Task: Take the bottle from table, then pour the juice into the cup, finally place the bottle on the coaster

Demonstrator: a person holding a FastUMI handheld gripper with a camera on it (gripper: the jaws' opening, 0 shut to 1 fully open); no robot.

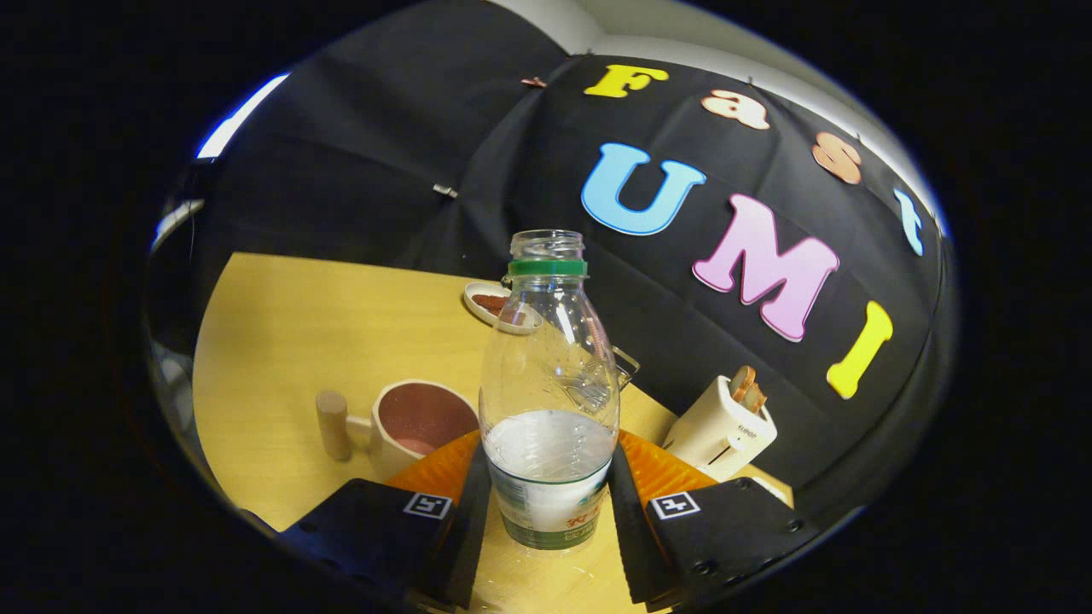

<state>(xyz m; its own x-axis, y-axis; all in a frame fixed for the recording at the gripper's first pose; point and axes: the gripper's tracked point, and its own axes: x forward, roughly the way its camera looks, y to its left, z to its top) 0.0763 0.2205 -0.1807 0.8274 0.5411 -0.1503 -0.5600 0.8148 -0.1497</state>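
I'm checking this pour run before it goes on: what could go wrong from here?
1. The bottle has no cap and is partly filled; tilted early, it may spill on the table.
2. The gripper holds the bottle low, below its liquid, so it could tip or slip.
3. The cup stands close beside the bottle; a swing could knock it.

I see a clear bottle with a green neck ring and whitish liquid; left of it, a cream cup, dark pink inside, on the yellow table.
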